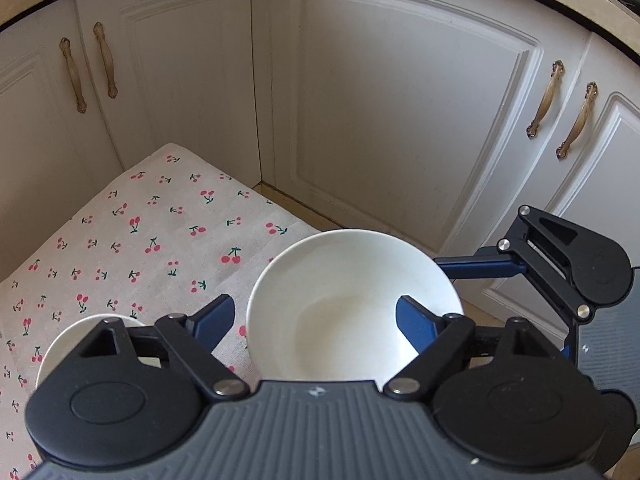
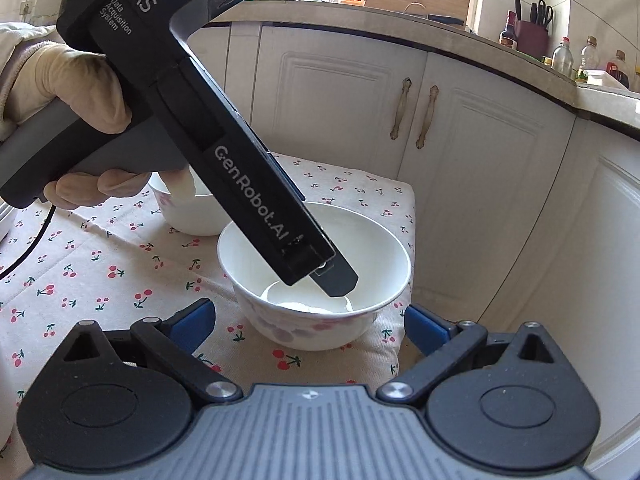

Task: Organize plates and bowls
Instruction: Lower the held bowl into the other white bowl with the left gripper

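Observation:
A white bowl [image 1: 344, 304] with a faint floral outside [image 2: 304, 328] stands upright near the right corner of the cherry-print cloth [image 1: 140, 240]. My left gripper [image 1: 316, 320] is open over its rim. One blue finger [image 1: 416, 328] dips inside the bowl and the other finger [image 1: 216, 316] stays outside the wall, with neither pad pressing. In the right wrist view a gloved hand [image 2: 72, 80] holds that gripper, slanted down into the bowl. My right gripper [image 2: 312, 324] is open just short of the bowl, holding nothing. A second white bowl [image 2: 192, 216] sits behind and to the left.
White cabinet doors [image 1: 400, 120] with bronze handles [image 2: 426, 116] close off the far side. The cloth's edge [image 2: 408, 240] drops off just right of the bowl. The counter [image 2: 500, 52] above carries bottles and a knife holder. A white object [image 2: 5, 220] shows at the left edge.

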Tool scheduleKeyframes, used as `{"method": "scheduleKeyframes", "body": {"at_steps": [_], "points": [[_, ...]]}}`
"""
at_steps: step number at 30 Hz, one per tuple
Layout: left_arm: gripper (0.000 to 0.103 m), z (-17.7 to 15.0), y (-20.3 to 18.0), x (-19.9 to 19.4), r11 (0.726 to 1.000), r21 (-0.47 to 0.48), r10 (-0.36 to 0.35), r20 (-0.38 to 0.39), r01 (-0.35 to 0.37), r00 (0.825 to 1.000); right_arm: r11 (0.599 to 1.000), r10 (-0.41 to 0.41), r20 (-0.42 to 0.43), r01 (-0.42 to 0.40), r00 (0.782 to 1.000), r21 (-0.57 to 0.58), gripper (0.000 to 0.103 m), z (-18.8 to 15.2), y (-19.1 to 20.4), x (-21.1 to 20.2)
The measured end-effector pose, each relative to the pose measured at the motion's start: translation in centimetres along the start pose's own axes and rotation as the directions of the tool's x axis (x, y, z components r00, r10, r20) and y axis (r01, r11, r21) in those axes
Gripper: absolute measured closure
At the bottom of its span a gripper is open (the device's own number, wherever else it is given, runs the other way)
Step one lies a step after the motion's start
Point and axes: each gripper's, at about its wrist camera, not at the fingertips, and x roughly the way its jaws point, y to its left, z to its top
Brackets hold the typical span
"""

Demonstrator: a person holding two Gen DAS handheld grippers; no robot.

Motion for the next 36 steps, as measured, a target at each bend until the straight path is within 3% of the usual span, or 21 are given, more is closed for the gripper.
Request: {"method": "scheduleKeyframes", "body": {"at_steps": [2, 8, 25, 36], "points": [[0.025, 0.1, 0.0, 0.2, 1.000, 0.004, -0.005, -0.007, 0.005, 1.000, 1.000, 0.002, 0.002, -0.002, 1.000, 0.003, 0.003, 0.0, -0.1, 0.1], [0.027, 0.1, 0.2, 0.5, 1.000, 0.000, -0.023, -0.011, 0.023, 1.000, 1.000, -0.002, 0.003, 0.002, 1.000, 0.009, 0.012, 0.4, -0.2, 0.3], [0.029, 0.1, -0.1, 0.2, 0.999, 0.007, -0.043, -0.010, 0.043, 0.999, 1.000, -0.001, -0.027, 0.002, 1.000, 0.014, 0.013, 1.0, -0.1, 0.3], [0.029, -0.8, -1.7, -2.9, 0.998, 0.022, -0.053, 0.009, 0.052, 0.999, 1.000, 0.008, -0.042, -0.008, 0.999, 0.009, 0.013, 1.9, 1.3, -2.4]]}}
